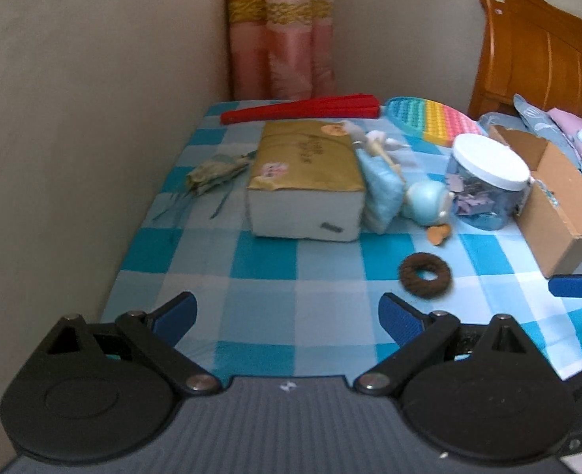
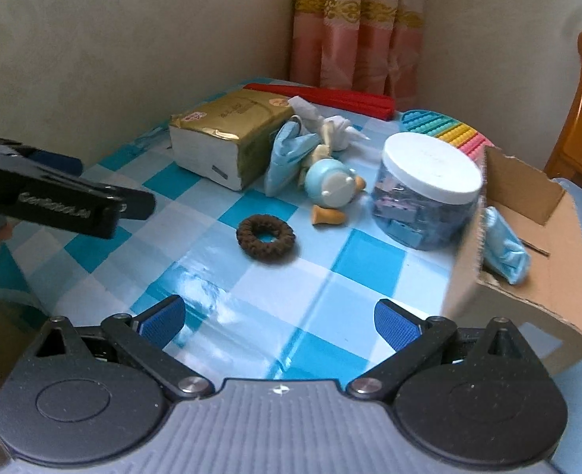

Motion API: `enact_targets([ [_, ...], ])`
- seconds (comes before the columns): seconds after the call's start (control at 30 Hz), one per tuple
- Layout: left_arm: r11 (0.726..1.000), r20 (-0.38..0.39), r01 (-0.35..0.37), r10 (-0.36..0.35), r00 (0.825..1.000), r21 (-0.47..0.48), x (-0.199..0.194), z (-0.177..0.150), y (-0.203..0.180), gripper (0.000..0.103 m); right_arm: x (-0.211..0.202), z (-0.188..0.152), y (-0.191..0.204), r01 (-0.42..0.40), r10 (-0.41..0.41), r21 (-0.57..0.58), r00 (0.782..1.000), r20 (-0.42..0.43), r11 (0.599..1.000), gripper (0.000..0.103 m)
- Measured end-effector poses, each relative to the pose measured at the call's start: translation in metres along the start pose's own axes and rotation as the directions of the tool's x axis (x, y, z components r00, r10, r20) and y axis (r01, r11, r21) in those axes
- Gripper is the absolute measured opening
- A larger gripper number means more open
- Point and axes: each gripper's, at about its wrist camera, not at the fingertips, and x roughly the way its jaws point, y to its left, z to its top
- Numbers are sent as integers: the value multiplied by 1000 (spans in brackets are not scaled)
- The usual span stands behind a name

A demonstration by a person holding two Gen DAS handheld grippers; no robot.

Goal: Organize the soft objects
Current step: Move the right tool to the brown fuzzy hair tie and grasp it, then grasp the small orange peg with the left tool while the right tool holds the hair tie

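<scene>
A brown knitted hair ring [image 1: 425, 275] [image 2: 265, 237] lies on the blue checked tablecloth [image 1: 267, 260]. A light blue soft pouch [image 1: 383, 193] [image 2: 287, 154] leans on a gold tissue pack [image 1: 306, 173] [image 2: 228, 138]. A blue doll [image 1: 429, 203] [image 2: 332, 185] lies beside them. Another light blue soft pouch [image 2: 504, 249] sits in the cardboard box [image 1: 559, 205] [image 2: 536, 276]. My left gripper [image 1: 287, 318] is open and empty above the near table edge. My right gripper [image 2: 279, 320] is open and empty, short of the hair ring.
A clear jar with a white lid [image 1: 488, 181] [image 2: 429, 193] holds clips. A red folded fan [image 1: 303, 110], a rainbow pop toy [image 1: 433, 118] and a dried green bundle [image 1: 216, 172] lie further back. Walls and a pink curtain [image 1: 283, 39] close the back; a wooden headboard [image 1: 543, 55] stands right.
</scene>
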Motion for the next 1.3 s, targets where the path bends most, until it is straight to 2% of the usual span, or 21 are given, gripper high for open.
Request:
enact_targets([
  [0.2,999,9,-19,19,1000,-27,4,-3,18,98,26,7,7,1,-1,6,1000,-9,1000,103],
  [0.63,997,-47,-12,9,999,-70,22,-8,36,98,69,27,17,12,-13,10,1000,22,1000,99],
  [0.8,998,-49,-21,18,999,-65,25,-8,36,98,80,30,16,12,-12,26,1000,14,1000,91],
  [1.13,998,-52,-19,16,999,-65,27,-7,36,98,84,33,14,25,-28,51,998,54,998,72],
  [1.3,999,-50,-16,14,999,-50,28,-6,34,98,81,33,13,36,-39,58,997,62,998,53],
])
